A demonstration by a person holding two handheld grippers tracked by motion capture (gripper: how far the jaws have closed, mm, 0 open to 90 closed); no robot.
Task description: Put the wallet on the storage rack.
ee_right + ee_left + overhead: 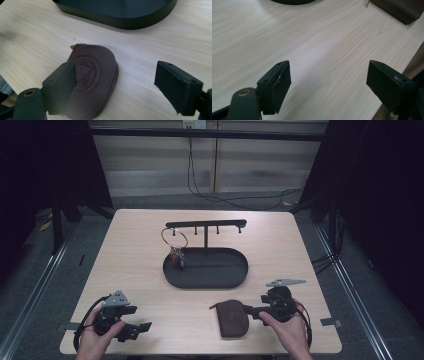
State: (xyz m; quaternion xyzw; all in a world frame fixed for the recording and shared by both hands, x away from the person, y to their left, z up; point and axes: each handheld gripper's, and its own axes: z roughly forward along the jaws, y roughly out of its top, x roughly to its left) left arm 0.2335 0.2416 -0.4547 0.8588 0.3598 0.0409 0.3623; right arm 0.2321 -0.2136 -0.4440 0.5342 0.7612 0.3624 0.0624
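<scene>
A brown leather pouch (231,317) lies flat near the table's front edge; in the right gripper view the pouch (96,75) shows an embossed round stamp and a zip along its curved side. My right gripper (248,309) rests just right of it, open, with its left jaw over the pouch's edge and nothing clamped (115,87). My left gripper (142,327) is at the front left, open over bare wood (328,85). A black oval tray (235,275) with a hanger bar (206,224) stands mid-table; a ring of keys (176,251) hangs from the bar's left end.
The light wooden table (135,270) has bare wood between the tray and both grippers. The front edge lies close under the hands. Cables (220,195) run on the floor behind the table, and dark curtains flank it.
</scene>
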